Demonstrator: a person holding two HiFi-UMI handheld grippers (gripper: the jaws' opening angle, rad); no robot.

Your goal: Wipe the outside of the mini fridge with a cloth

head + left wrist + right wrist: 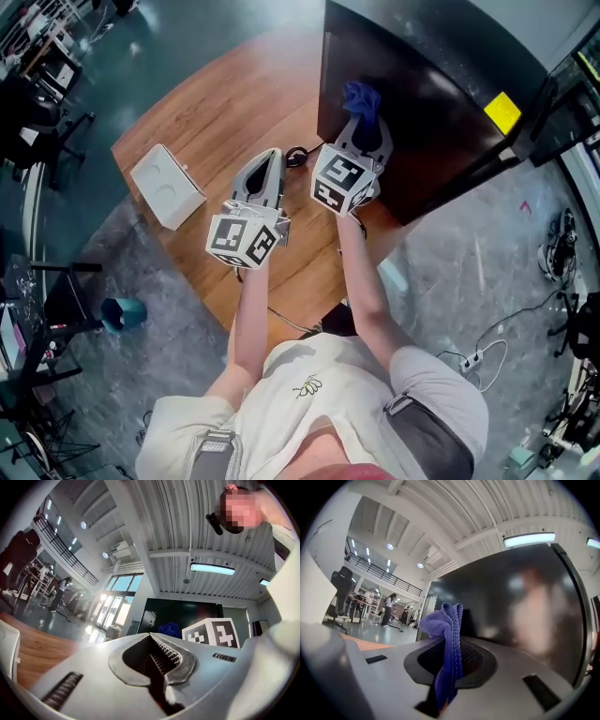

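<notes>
The black mini fridge (441,112) stands at the back right of the round wooden table (216,122); its glossy side (520,606) fills the right gripper view. My right gripper (361,127) is shut on a blue cloth (361,98), and the cloth bunch (447,634) sticks up between the jaws close against the fridge's side. My left gripper (262,173) hovers over the table left of the fridge, jaws shut with nothing in them (157,660). The fridge (187,616) and the cloth (169,629) show far ahead in the left gripper view.
A white box (167,186) lies on the table's left part. A black cable (296,156) curls by the fridge's base. A teal bin (125,313) stands on the floor at the left. Desks and chairs (37,84) line the far left; people stand far off.
</notes>
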